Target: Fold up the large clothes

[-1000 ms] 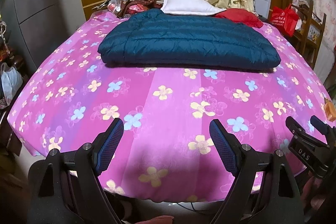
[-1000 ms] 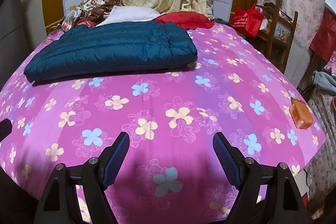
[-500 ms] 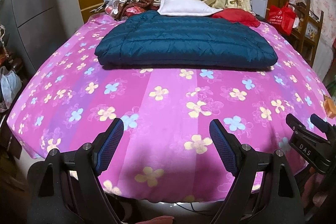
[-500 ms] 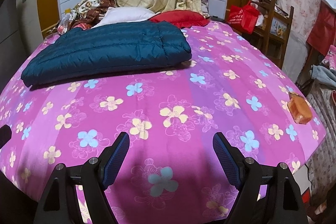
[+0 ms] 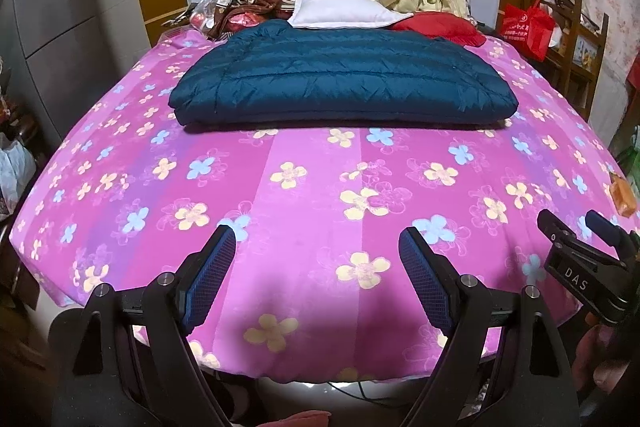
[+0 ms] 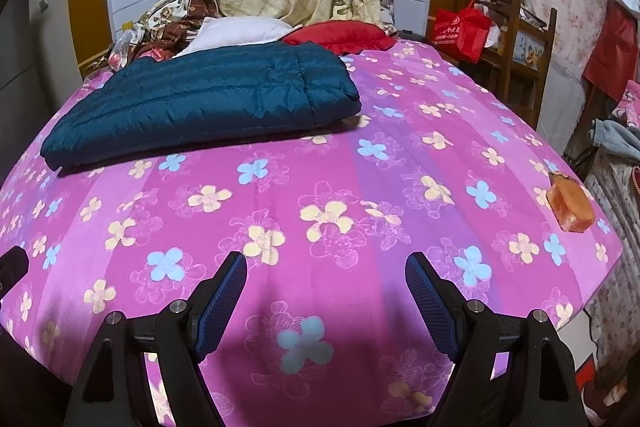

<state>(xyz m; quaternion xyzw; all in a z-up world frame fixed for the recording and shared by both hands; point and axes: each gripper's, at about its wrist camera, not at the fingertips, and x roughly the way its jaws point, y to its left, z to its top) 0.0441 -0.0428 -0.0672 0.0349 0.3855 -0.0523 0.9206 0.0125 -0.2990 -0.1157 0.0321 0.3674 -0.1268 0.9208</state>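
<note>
Honestly looks mostly done: the navy puffer jacket [image 5: 340,83] is lying folded toward the far edge of the bed [image 5: 304,195]. Left gripper [image 5: 316,279] and right gripper [image 6: 326,303] are held spread apart with nothing between, near the front edge. The slippery puffy fill could spring open if it gets nudged.

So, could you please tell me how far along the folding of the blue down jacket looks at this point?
Done, it seems: the blue down jacket lies as a flat, neat rectangle on the pink flowered bedspread, no sleeves sticking out. In hand: nothing; the left tongs and right tongs are open and empty, short of the jacket. Left: perhaps one more fold or moving it aside; no other unfolded garment is clearly visible.
</note>
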